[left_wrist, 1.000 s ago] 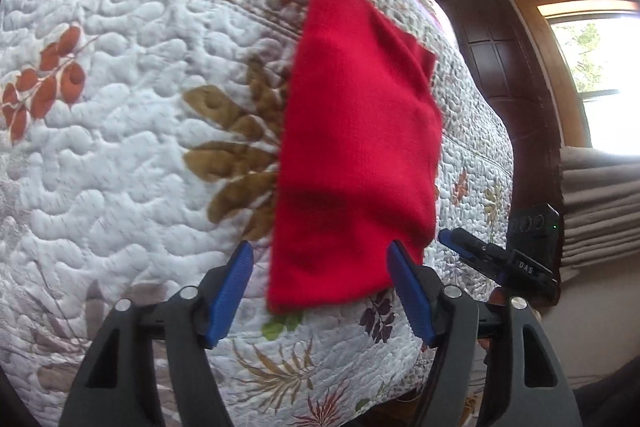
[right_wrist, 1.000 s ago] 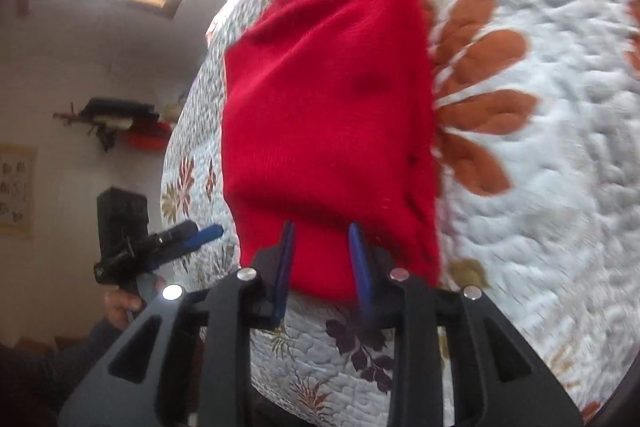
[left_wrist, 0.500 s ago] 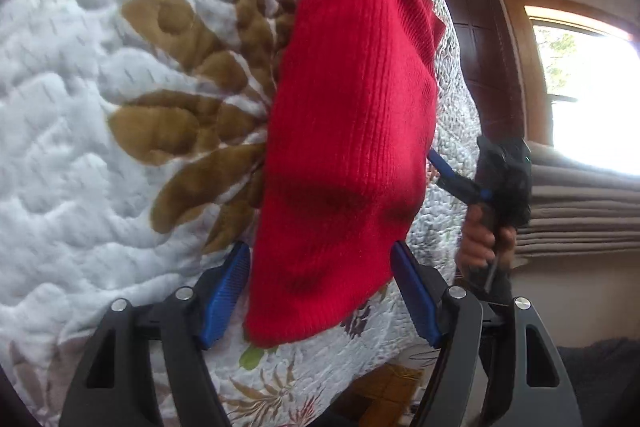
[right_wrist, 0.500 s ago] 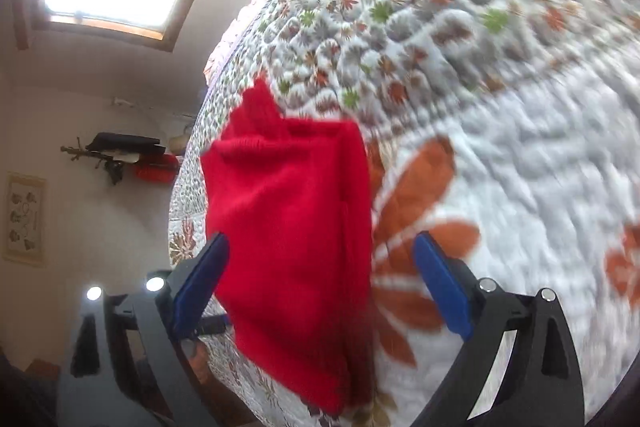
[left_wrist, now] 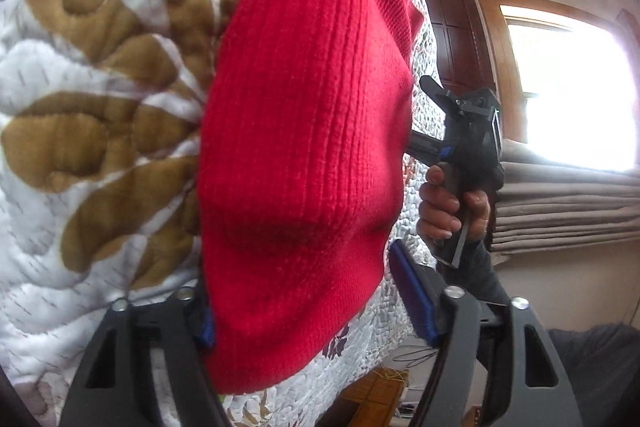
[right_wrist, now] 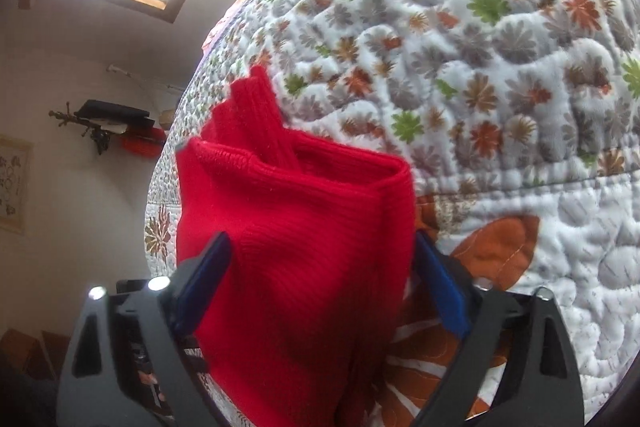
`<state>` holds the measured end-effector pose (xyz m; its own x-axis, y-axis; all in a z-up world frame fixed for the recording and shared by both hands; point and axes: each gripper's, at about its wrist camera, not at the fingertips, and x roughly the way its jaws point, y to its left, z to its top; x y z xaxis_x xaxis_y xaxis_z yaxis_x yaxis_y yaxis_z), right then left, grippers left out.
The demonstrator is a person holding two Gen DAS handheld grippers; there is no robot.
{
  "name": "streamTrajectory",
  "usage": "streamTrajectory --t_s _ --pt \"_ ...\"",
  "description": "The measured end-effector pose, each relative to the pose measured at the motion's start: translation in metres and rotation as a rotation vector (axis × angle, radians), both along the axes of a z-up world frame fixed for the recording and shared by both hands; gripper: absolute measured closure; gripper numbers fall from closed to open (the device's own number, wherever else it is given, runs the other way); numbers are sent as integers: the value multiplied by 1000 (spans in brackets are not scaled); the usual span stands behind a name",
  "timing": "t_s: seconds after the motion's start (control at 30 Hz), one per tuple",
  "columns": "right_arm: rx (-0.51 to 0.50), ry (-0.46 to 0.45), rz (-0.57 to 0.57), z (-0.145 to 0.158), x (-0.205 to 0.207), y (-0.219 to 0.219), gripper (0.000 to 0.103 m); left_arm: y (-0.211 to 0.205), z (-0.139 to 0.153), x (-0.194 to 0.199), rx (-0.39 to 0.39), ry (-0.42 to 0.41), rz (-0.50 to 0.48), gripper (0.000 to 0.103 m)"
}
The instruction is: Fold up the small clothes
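The red knit garment fills the middle of my left wrist view, lying folded on the quilted bedspread, with its ribbed surface running from the top of the frame down to the bottom centre. My left gripper is spread wide around its near end: the right blue pad stands clear at the lower right of the cloth, and the left pad is mostly hidden behind the red edge at the lower left. The fingers are released, straddling the fabric without pinching it.

At the right of that same view my right hand grips the black handle of the other tool, just beside the garment's far edge, in front of a dark wooden door and a bright window.

In the right wrist view the garment sits in the lower centre, its folded layers stacked, with a narrower ribbed piece poking out toward the upper left of the pile. My right gripper is also spread, one blue pad on either side of the cloth, loose rather than clenched. I cannot tell whether the pads touch the knit. The flower-printed bedspread fills the right and upper part of this frame.
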<state>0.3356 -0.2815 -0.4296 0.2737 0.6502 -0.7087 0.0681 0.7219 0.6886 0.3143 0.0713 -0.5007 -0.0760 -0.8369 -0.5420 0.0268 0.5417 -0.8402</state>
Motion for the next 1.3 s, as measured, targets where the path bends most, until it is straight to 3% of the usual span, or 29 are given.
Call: streamTrajectory --t_s 0.07,0.1,0.13,0.2,0.33,0.53,0.67,0.77,0.83,0.9,0.93,0.97,1.03,1.07,1.17,1.3 --pt "-12 4 7 -1 1 8 41 1 -1 0 23 5 10 75" --pt "-12 11 8 -2 2 15 55 1 0 1 21 5 14 80" --pt "-5 20 3 -1 3 17 64 0 2 1 26 0 11 82" --pt "-15 18 -15 3 5 24 70 0 11 1 30 -14 6 86" --pt "-72 -13 -24 24 0 48 73 8 38 1 35 -65 -13 89" --pt "-32 -45 29 49 -2 109 74 63 86 -14 55 -131 4 89" --pt "26 -34 111 41 -9 173 74 131 88 -56 91 -116 90 89" --pt "39 4 197 18 -16 225 74 176 70 -96 127 -84 171 89" --pt "15 32 245 -1 -20 253 69 193 47 -117 177 -41 201 87" --pt "-23 27 229 -9 -24 264 58 203 15 -133 246 25 243 69" --pt "-13 35 205 -8 -22 262 55 205 6 -137 238 46 255 67" --pt "-13 45 177 -5 -23 259 51 209 8 -139 219 47 277 65" --pt "-39 17 90 15 -27 239 33 215 21 -142 225 21 294 55" --pt "-47 5 67 20 -32 226 33 222 29 -144 243 -4 303 49" --pt "-57 0 34 34 -39 216 36 251 64 -145 303 -71 344 48" --pt "-34 24 84 30 -33 235 51 260 102 -114 295 -199 340 47"
